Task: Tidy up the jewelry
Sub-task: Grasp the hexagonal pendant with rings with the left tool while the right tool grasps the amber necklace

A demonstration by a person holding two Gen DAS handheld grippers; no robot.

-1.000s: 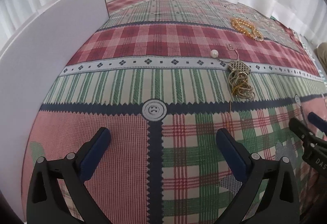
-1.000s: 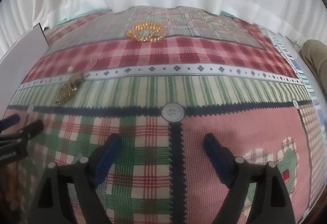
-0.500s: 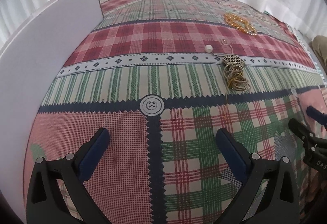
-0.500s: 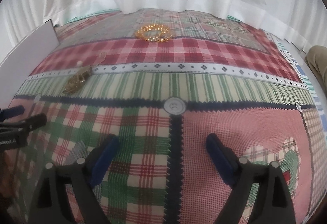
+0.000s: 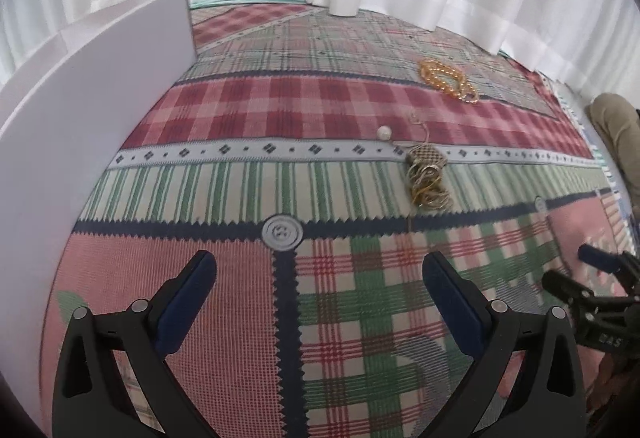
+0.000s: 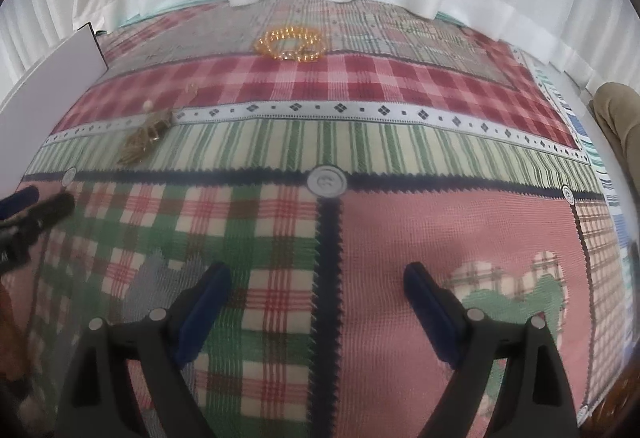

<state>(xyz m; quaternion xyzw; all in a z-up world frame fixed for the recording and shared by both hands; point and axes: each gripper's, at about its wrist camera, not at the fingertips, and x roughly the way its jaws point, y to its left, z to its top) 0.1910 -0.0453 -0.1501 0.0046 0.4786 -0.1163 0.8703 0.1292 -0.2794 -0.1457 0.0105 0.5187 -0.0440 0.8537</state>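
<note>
Gold tangled chains [image 5: 427, 178] lie on the patchwork cloth [image 5: 360, 302], long axis running away, ahead-right of the left gripper [image 5: 316, 274] and far-left of the right gripper [image 6: 318, 284]; both jaws gape empty; left nearer.

Two black two-finger grippers with blue pads hang over the cloth: the left gripper [image 5: 319, 268] and the right gripper [image 6: 317, 278], four fingers in all. One patchwork cloth in red, green and cream checks [image 5: 360, 318] covers the surface. On it lie three pieces of jewelry: one string of round amber-gold beads [image 5: 448, 80], one tangled heap of thin gold chains with a woven gold pendant [image 5: 427, 176], and one single white pearl bead [image 5: 384, 133]. A small thin metal item sits near the pearl; what it is cannot be told. One flat white board [image 5: 80, 126] stands at the left. Three printed button motifs show in the right wrist view.
</note>
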